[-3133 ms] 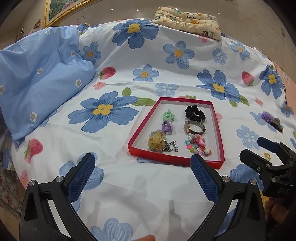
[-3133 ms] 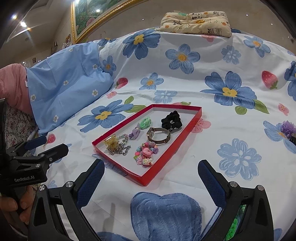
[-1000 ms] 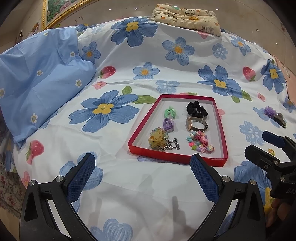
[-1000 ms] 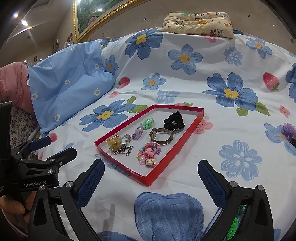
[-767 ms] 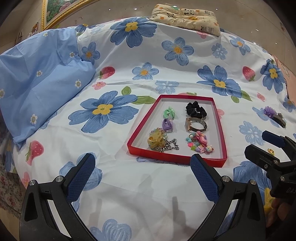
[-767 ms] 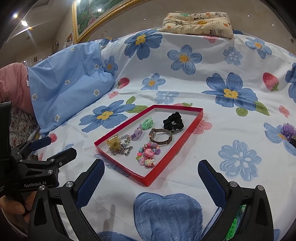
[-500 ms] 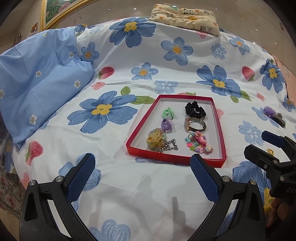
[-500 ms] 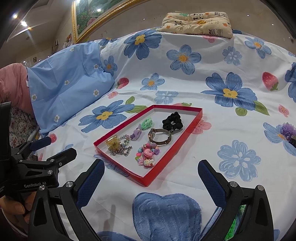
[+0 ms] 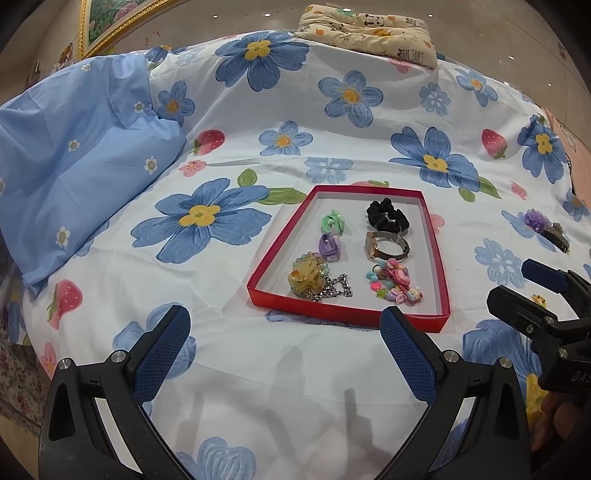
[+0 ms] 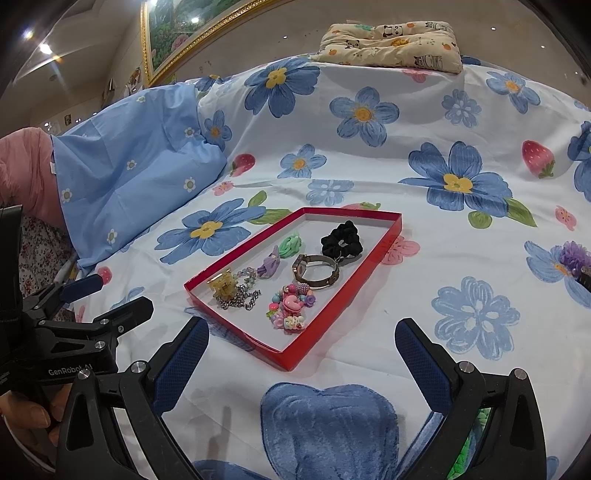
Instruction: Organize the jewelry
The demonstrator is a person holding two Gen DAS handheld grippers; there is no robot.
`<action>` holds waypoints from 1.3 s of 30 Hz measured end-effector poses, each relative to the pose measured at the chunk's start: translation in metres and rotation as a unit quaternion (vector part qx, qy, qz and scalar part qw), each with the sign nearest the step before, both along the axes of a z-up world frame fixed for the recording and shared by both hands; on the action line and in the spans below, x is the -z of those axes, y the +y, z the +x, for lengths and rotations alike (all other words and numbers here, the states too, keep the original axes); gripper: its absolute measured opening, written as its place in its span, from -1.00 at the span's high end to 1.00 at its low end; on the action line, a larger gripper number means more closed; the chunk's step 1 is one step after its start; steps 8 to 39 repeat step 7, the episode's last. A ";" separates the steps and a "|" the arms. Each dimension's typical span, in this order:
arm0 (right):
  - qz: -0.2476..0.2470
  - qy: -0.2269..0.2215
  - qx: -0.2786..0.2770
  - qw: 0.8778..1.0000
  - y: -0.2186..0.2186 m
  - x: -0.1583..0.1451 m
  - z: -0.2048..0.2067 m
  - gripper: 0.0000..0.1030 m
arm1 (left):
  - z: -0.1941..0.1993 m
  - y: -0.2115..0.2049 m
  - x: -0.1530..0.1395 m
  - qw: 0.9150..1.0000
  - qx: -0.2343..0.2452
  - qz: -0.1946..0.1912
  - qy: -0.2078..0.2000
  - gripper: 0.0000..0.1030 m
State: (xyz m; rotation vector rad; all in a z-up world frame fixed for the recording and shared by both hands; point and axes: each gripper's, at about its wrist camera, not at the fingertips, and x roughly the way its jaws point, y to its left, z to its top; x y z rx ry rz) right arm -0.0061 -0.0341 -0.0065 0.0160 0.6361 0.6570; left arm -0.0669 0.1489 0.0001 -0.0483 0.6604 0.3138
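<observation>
A shallow red tray (image 9: pixel 266 269) (image 10: pixel 391 230) lies on the flowered bedspread. Inside it are a black scrunchie (image 9: pixel 387 215) (image 10: pixel 341 239), a wristwatch (image 9: pixel 386 246) (image 10: pixel 316 272), a green clip (image 9: pixel 333 221) (image 10: pixel 290 245), a purple clip (image 9: pixel 329 247) (image 10: pixel 271 265), a yellow claw clip (image 9: pixel 306 277) (image 10: pixel 221 286) with a silver chain (image 9: pixel 334 290) (image 10: pixel 240 300), and a bead charm cluster (image 9: pixel 395 286) (image 10: pixel 290 308). My left gripper (image 9: pixel 284 347) hangs open, just short of the tray's near edge. My right gripper (image 10: pixel 301 354) is open too, near the tray's front corner. Both hold nothing.
A purple flower hair clip (image 9: pixel 543 225) (image 10: pixel 576 258) lies on the bedspread to the right of the tray. A blue pillow (image 9: pixel 74 166) is at the left, a patterned cushion (image 9: pixel 365 31) at the back. A hand (image 10: pixel 22 410) holds the left gripper's handle.
Both views have shifted only slightly over the last three seconds; the tray sits marginally nearer and lower in the left wrist view. Nothing in the tray has moved and both grippers stayed open.
</observation>
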 end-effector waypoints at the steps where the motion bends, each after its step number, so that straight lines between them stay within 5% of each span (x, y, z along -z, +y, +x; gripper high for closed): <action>1: 0.000 0.000 0.000 1.000 0.000 0.000 0.000 -0.98 | 0.000 0.000 0.000 1.000 0.001 -0.001 0.000 -1.00; 39: 0.000 0.004 0.006 1.000 -0.002 0.000 0.001 -0.98 | 0.005 -0.001 0.002 1.000 0.009 -0.009 0.005 -1.00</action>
